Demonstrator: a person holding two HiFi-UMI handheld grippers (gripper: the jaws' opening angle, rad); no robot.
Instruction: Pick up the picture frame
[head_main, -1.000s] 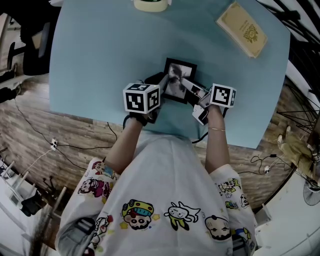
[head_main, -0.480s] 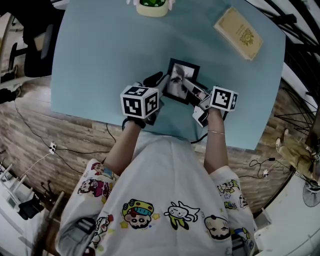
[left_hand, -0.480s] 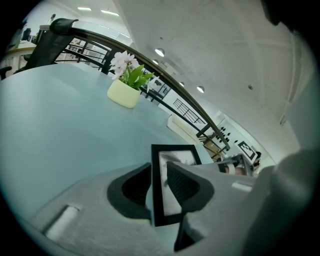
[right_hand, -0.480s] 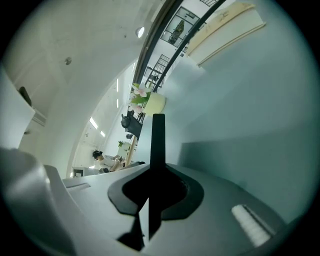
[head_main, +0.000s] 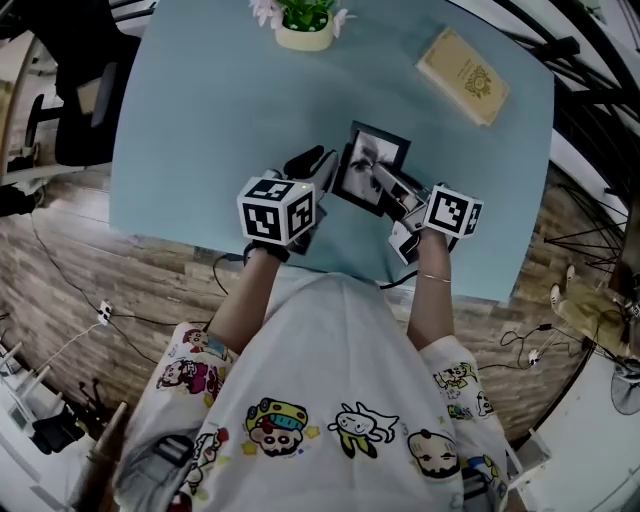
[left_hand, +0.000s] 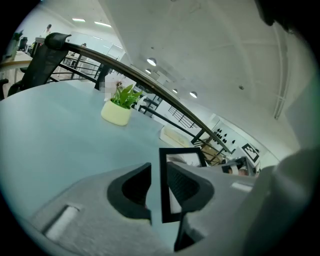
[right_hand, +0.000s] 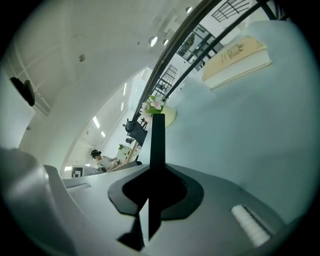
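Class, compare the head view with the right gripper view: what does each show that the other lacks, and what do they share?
Only the head view: the person's cartoon-print shirt, the wooden floor and the face of the picture frame. Only the right gripper view: ceiling lights and a seated person far off. Both: the blue table, the book, the potted plant, and the right claw shut on the frame's edge.
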